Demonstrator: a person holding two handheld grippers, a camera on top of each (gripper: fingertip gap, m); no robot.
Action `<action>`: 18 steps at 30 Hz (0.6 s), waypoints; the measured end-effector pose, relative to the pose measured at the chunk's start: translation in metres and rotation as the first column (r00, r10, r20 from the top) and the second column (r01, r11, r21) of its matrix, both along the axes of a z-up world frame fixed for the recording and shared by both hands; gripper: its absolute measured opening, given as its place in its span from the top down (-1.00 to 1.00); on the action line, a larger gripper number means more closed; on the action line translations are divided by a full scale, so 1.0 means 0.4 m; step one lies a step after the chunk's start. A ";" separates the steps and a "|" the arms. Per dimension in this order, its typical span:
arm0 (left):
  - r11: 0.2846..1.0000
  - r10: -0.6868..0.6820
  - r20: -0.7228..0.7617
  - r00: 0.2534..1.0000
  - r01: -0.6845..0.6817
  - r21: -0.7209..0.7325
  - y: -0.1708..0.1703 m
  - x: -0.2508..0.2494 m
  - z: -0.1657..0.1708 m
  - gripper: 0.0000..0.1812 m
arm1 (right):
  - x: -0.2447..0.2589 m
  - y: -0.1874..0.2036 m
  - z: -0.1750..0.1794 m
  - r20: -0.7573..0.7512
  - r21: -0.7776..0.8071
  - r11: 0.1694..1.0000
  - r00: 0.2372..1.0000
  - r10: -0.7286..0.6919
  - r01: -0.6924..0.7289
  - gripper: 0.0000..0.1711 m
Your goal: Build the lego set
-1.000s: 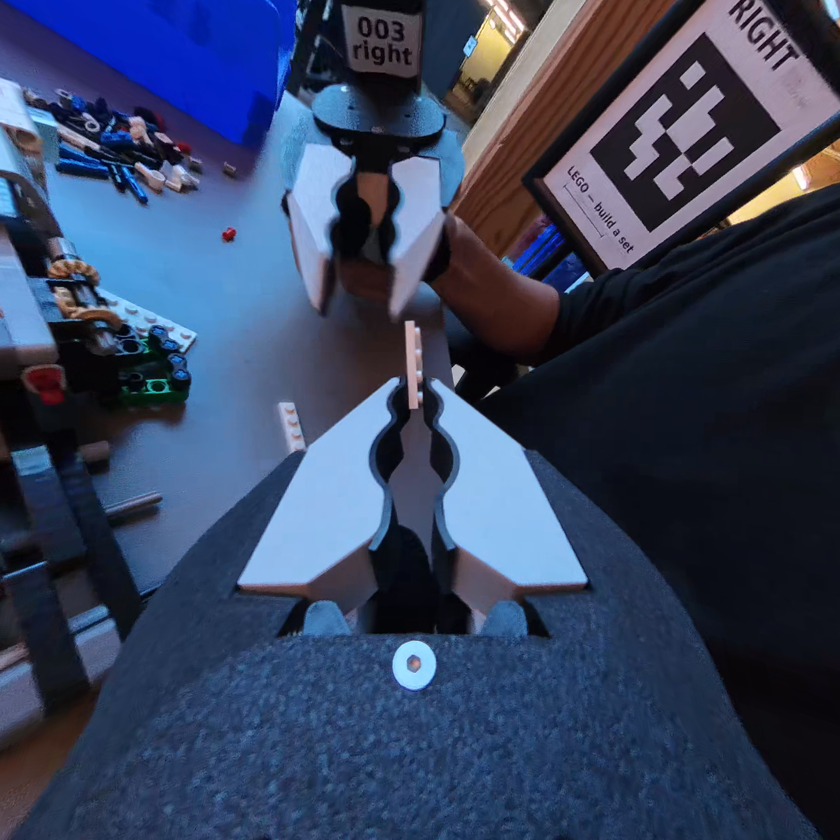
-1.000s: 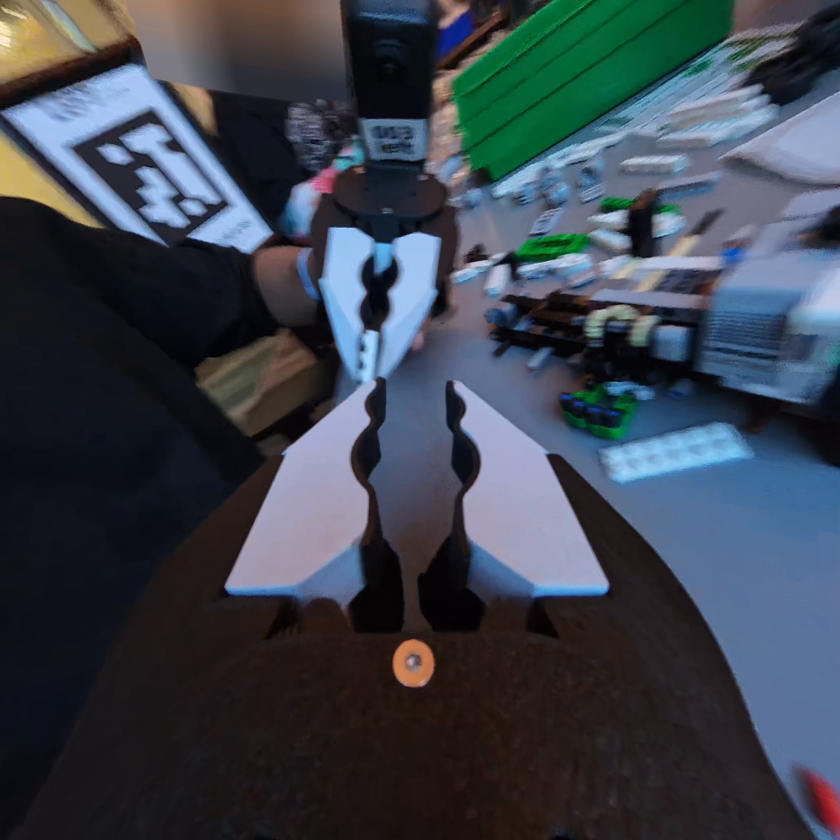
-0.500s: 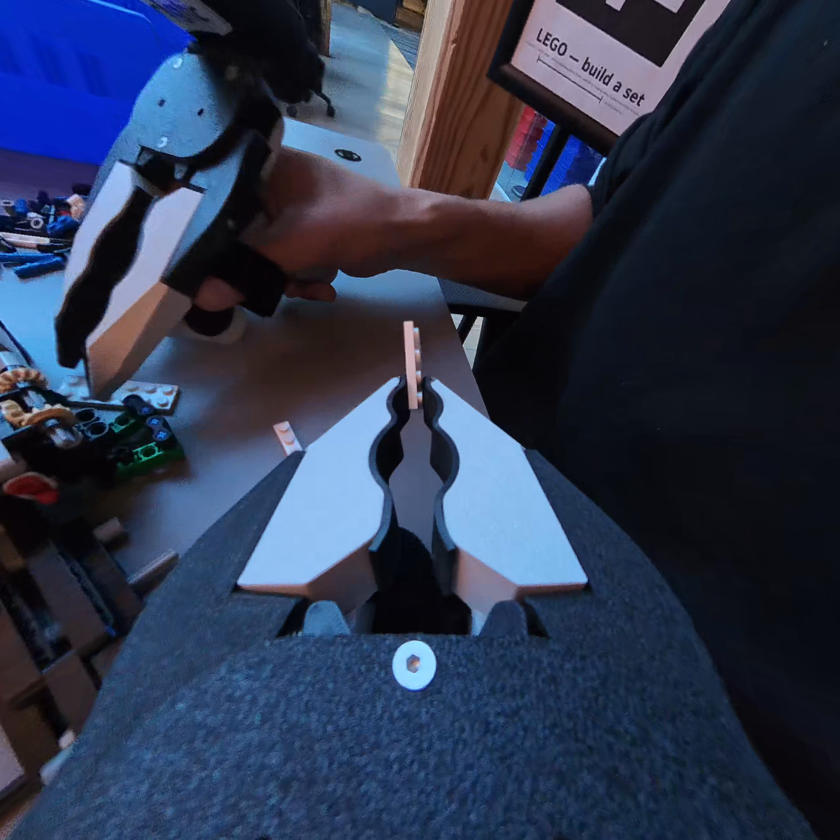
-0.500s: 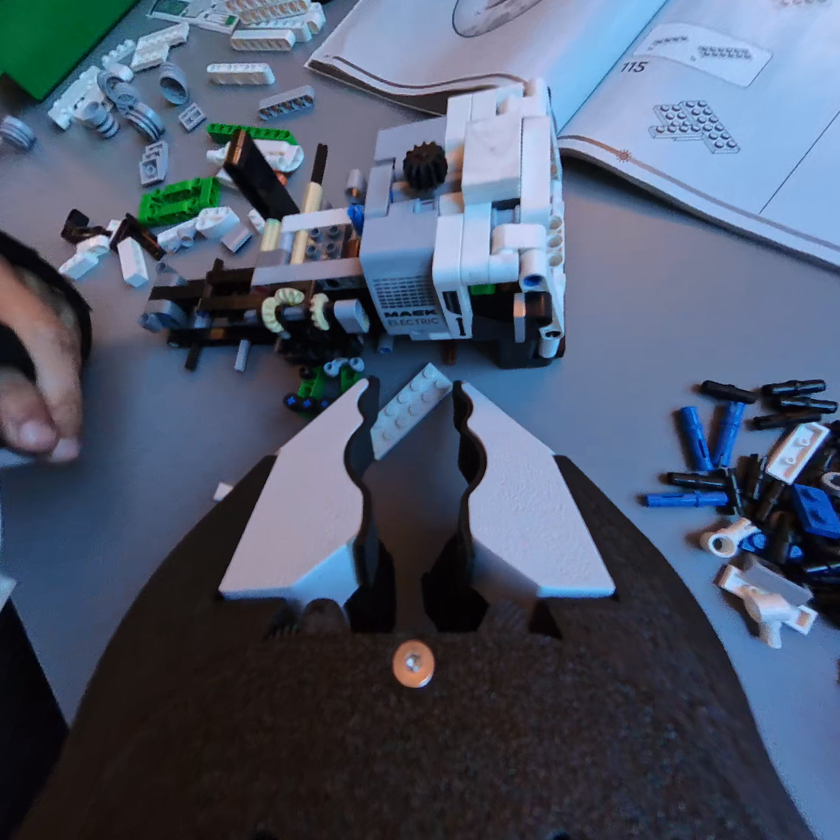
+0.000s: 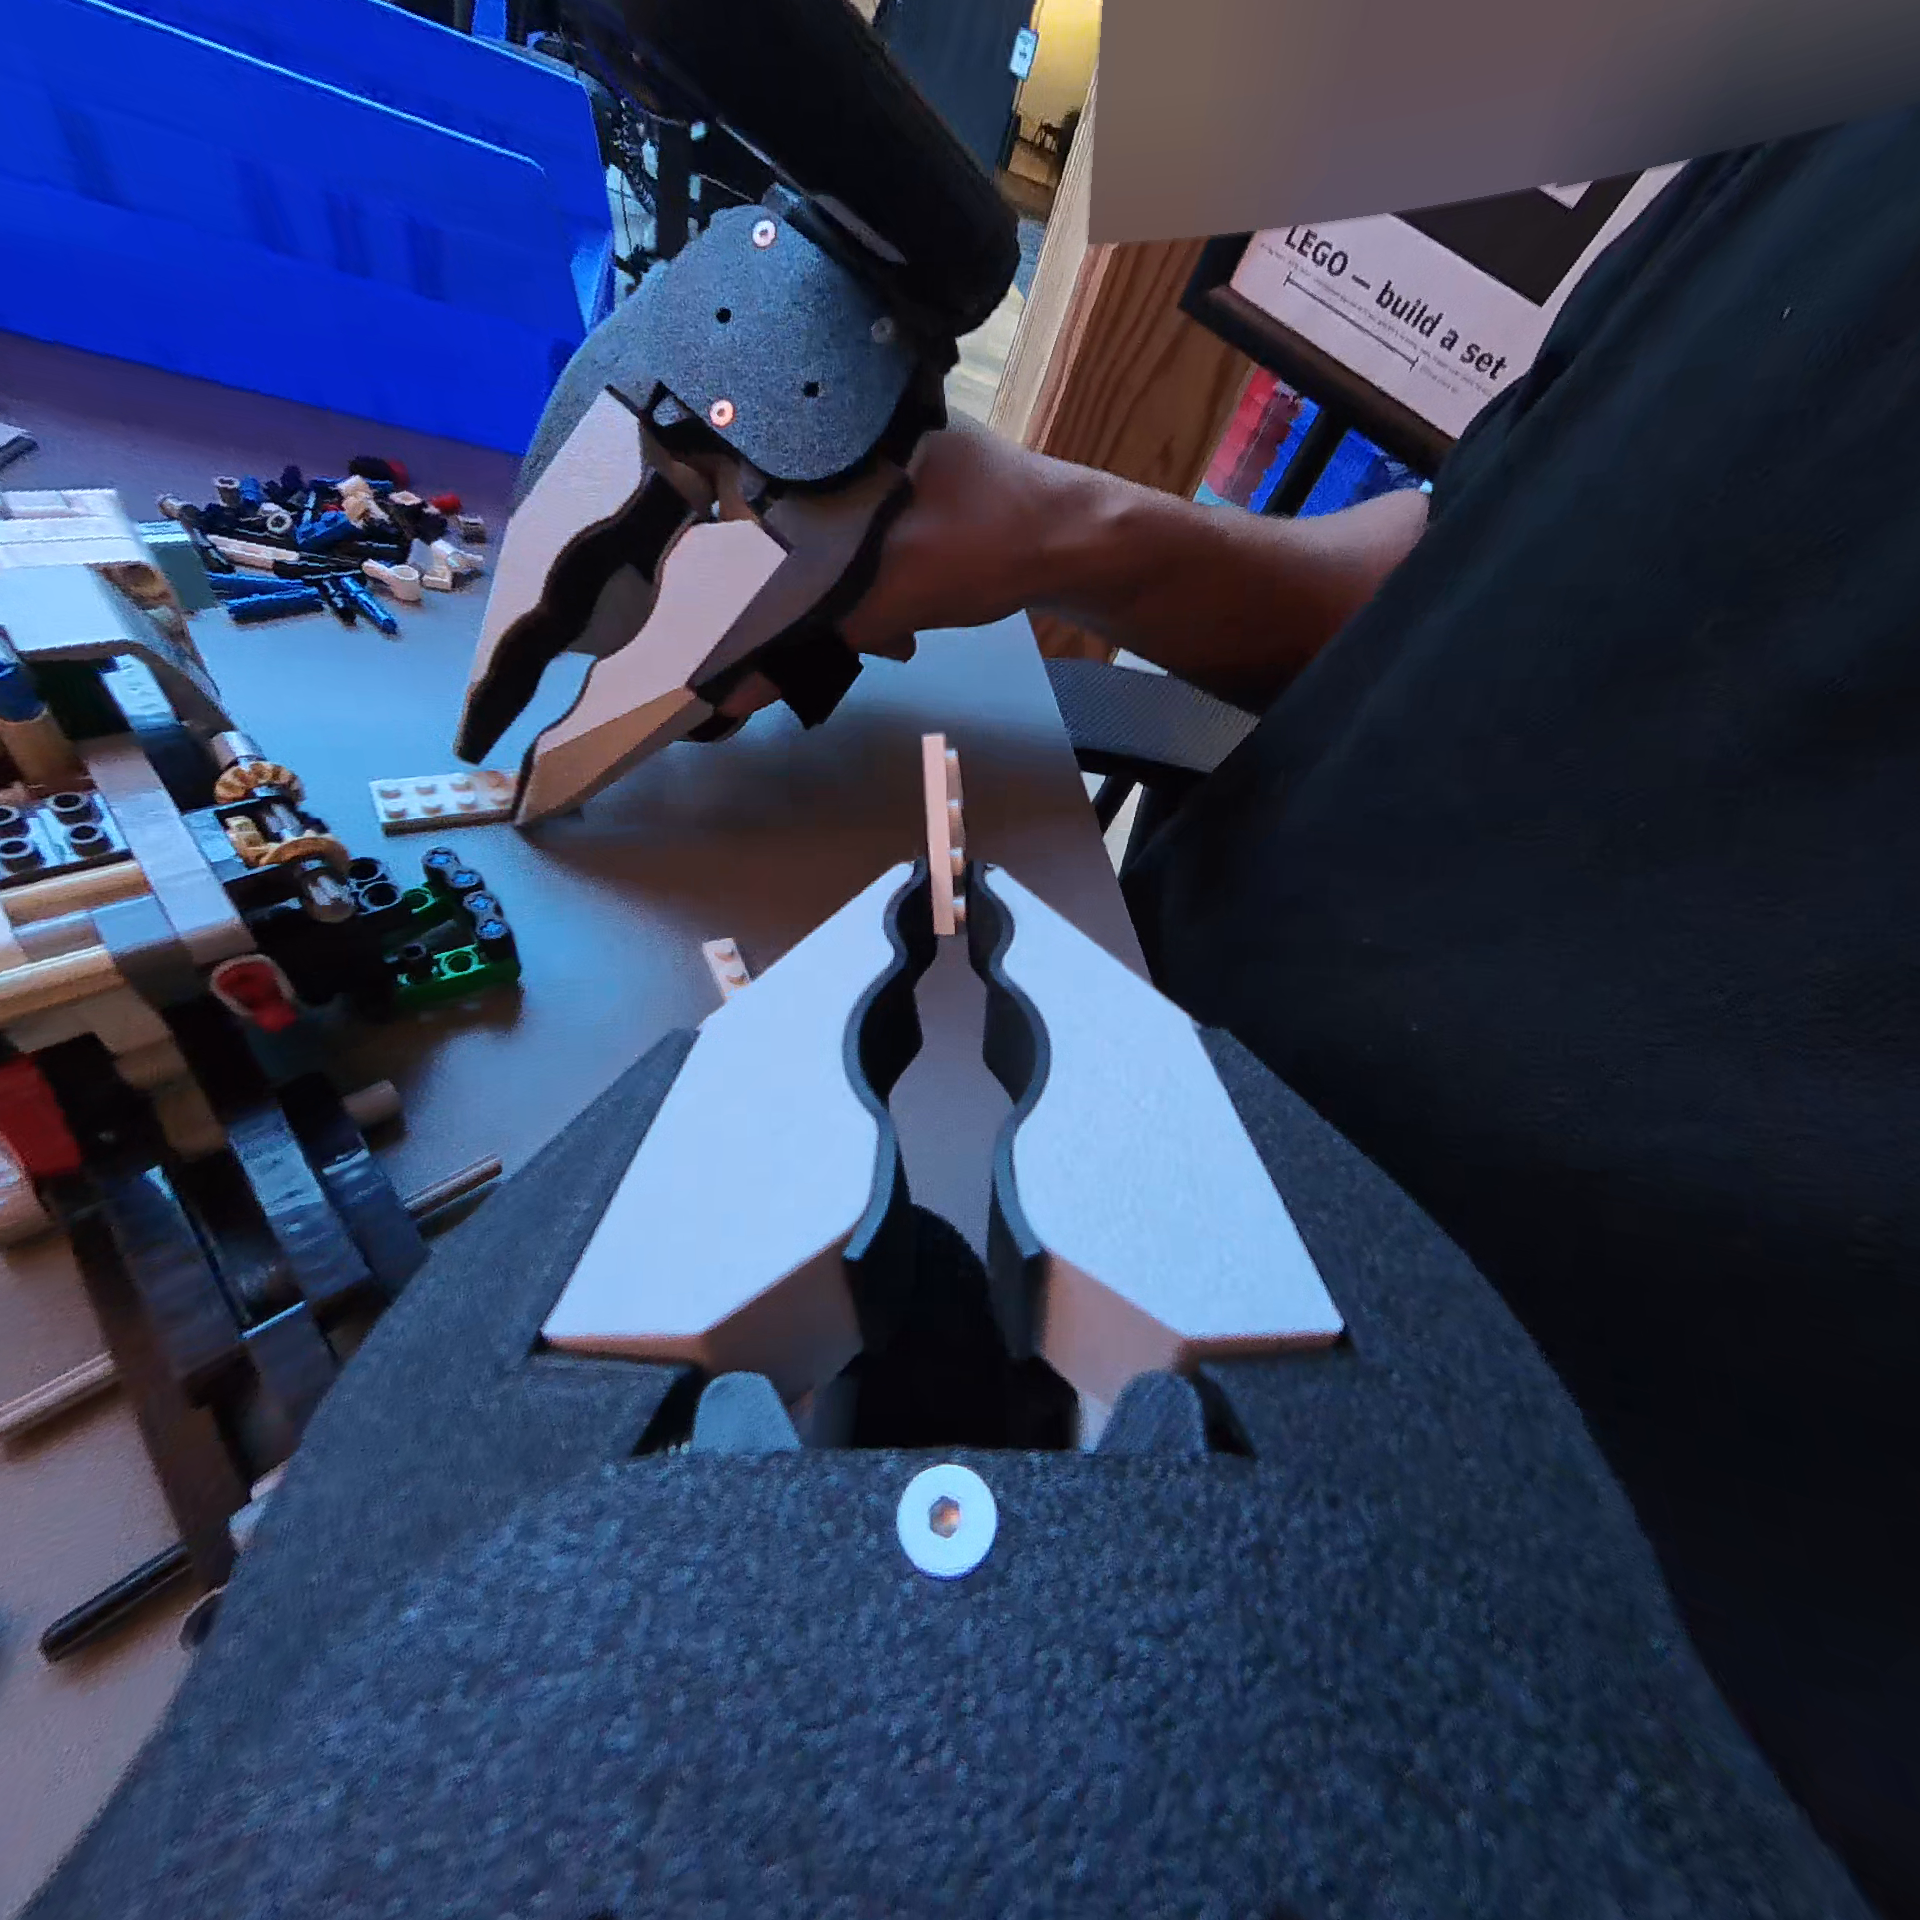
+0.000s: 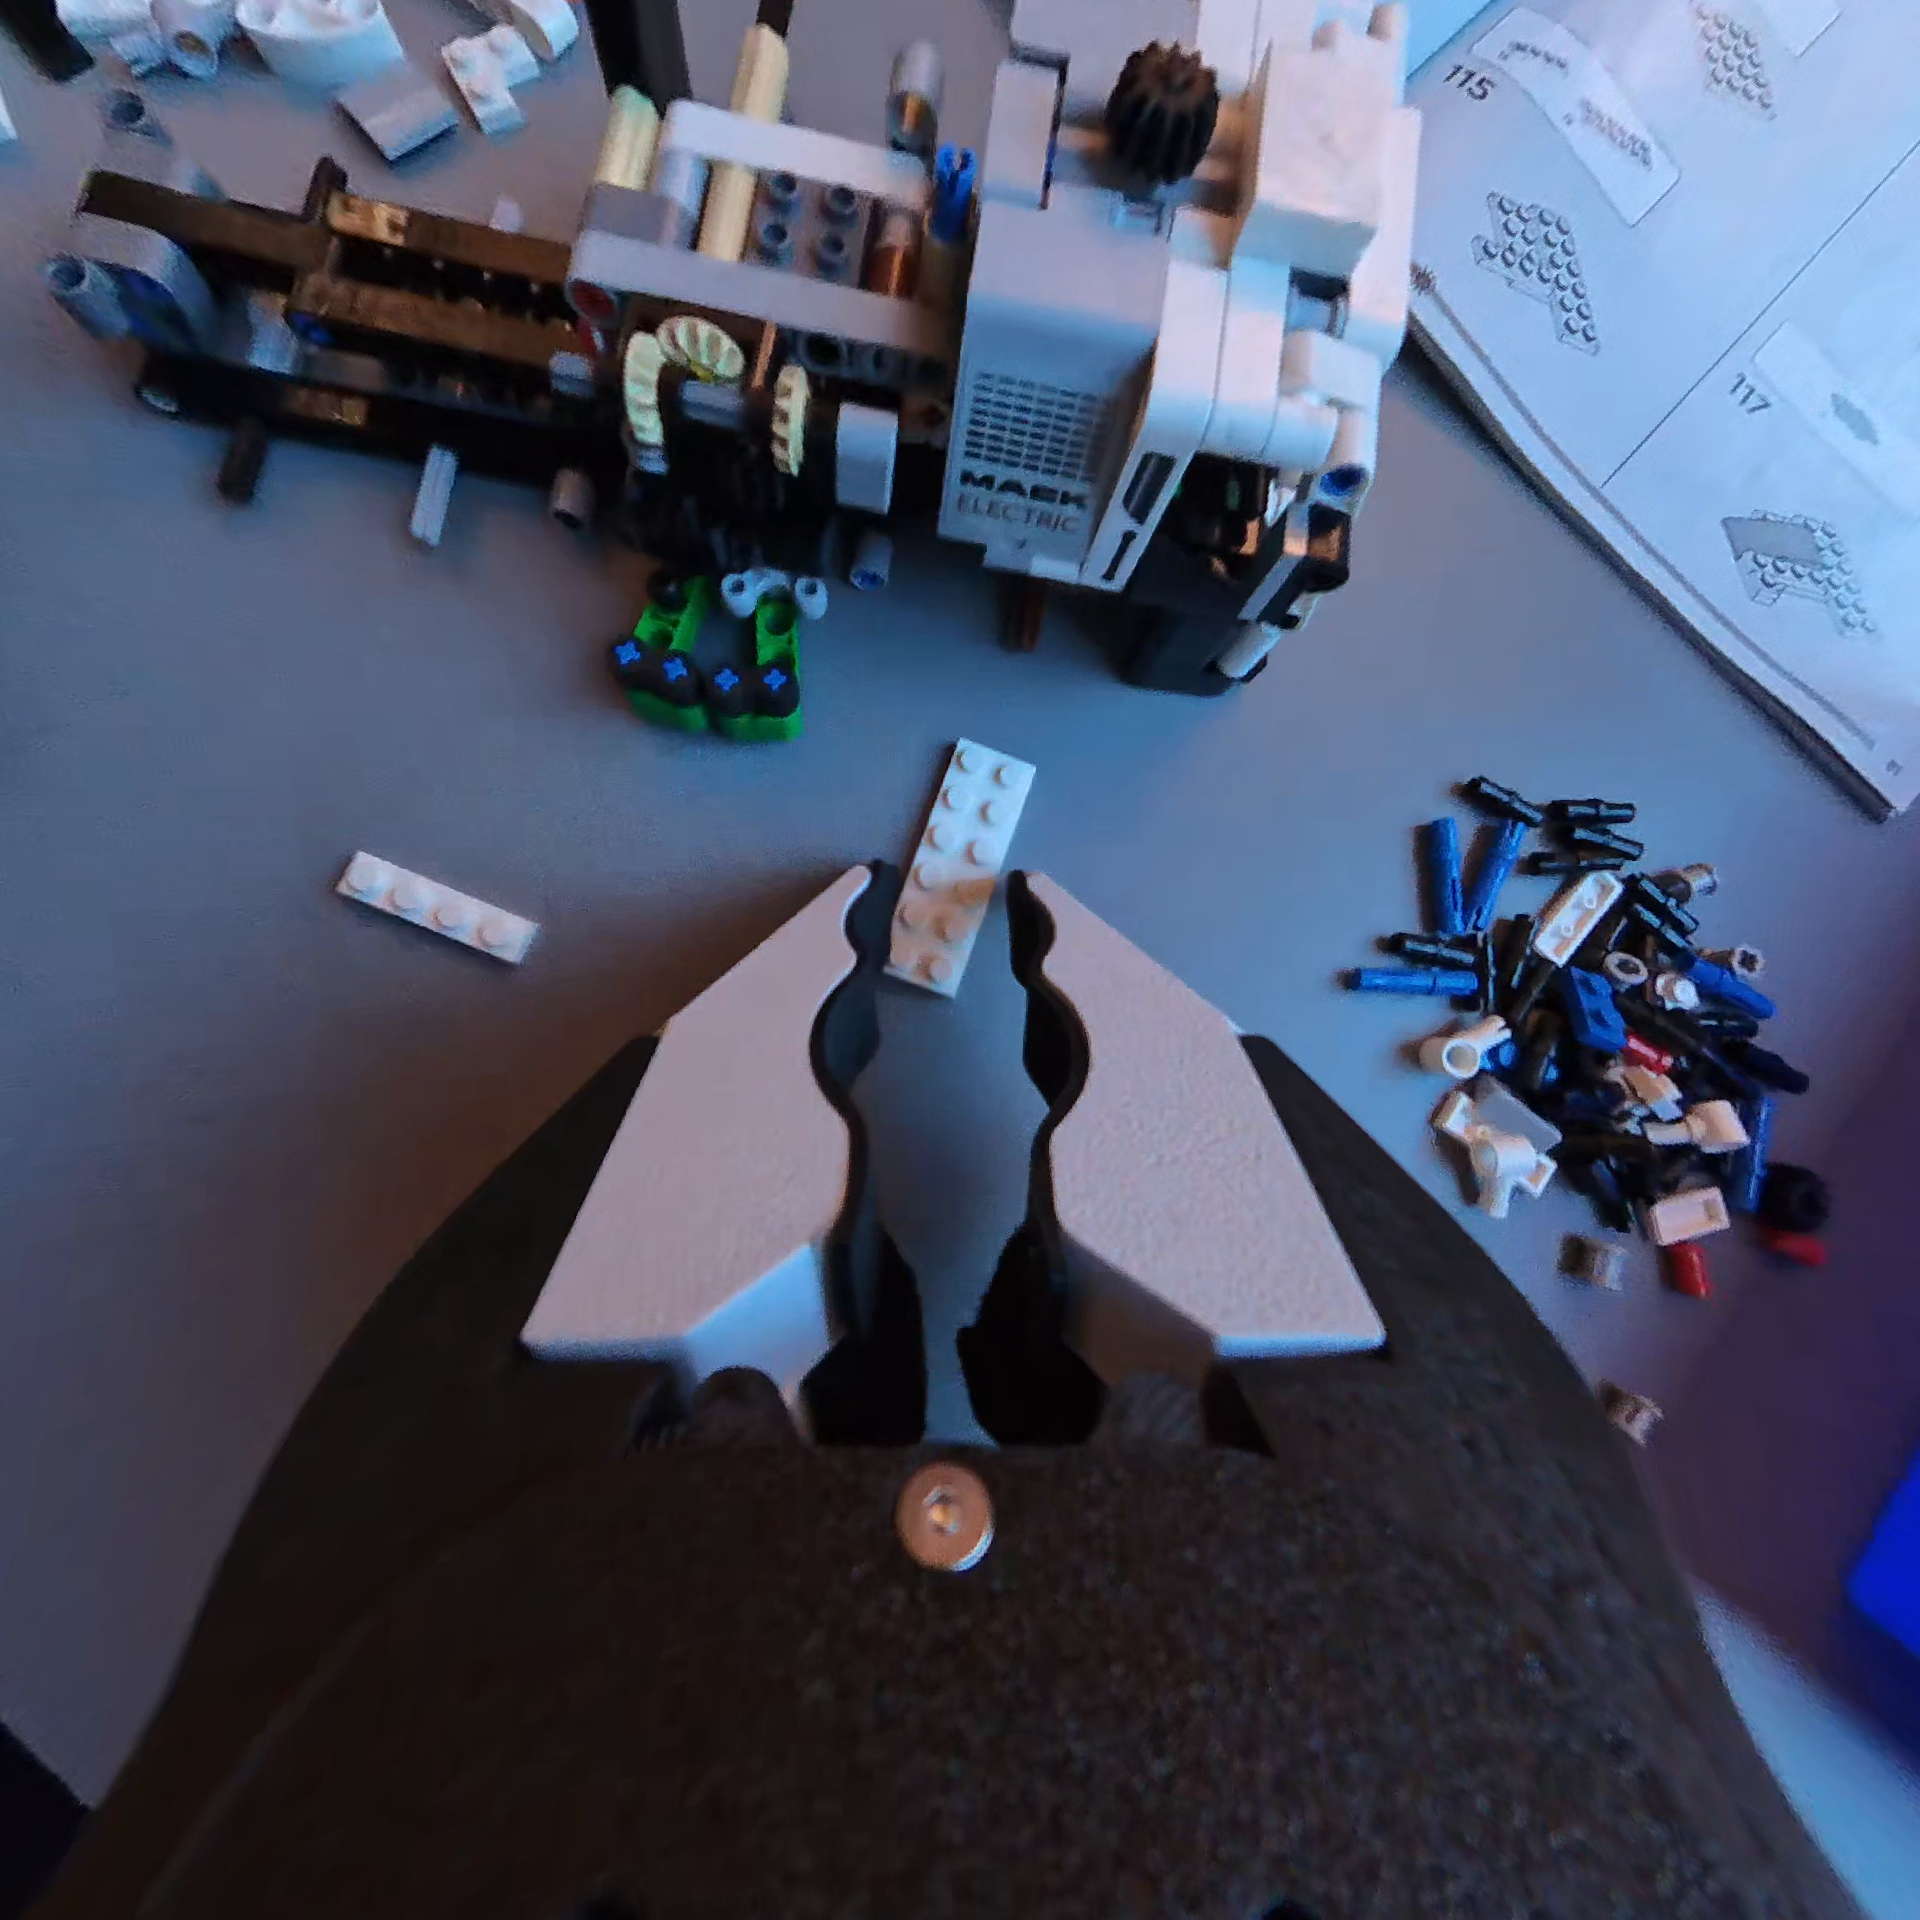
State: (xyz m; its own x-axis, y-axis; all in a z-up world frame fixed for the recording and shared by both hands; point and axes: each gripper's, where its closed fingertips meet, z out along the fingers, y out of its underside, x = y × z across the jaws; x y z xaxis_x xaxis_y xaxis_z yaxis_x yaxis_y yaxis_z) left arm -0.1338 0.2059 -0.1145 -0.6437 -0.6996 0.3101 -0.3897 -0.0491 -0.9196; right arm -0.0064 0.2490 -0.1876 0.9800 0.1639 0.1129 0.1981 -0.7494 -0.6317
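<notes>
- The narrow white plate (image 6: 436, 906) lies loose on the grey table (image 6: 208, 748), well left of the right gripper (image 6: 940, 883) — a sideways sweep could knock it away.
- The right gripper's jaws stand open, straddling the near end of the wide white plate (image 6: 961, 857), which lies flat and skewed; closing now may spin it out rather than seat it.
- The truck model (image 6: 1091, 343) sits just beyond — overshoot risks a bump.
- The left gripper (image 5: 943, 883) is clamped on a thin plate (image 5: 940, 821) by its end only; a jolt could twist it free.
</notes>
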 end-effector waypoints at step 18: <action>0.985 0.136 -0.072 0.988 -0.142 -0.097 0.001 0.045 0.000 0.97 | -0.033 -0.020 0.107 0.046 0.282 0.958 0.998 0.033 -0.044 0.83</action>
State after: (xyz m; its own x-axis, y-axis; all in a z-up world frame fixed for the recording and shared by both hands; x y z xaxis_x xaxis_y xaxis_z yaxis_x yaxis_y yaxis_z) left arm -0.1157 0.2063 -0.1145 -0.5187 -0.7435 0.4221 -0.4311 -0.1988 -0.8801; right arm -0.0196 0.2411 -0.1446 0.9672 0.1569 0.1997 0.2531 -0.5324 -0.8078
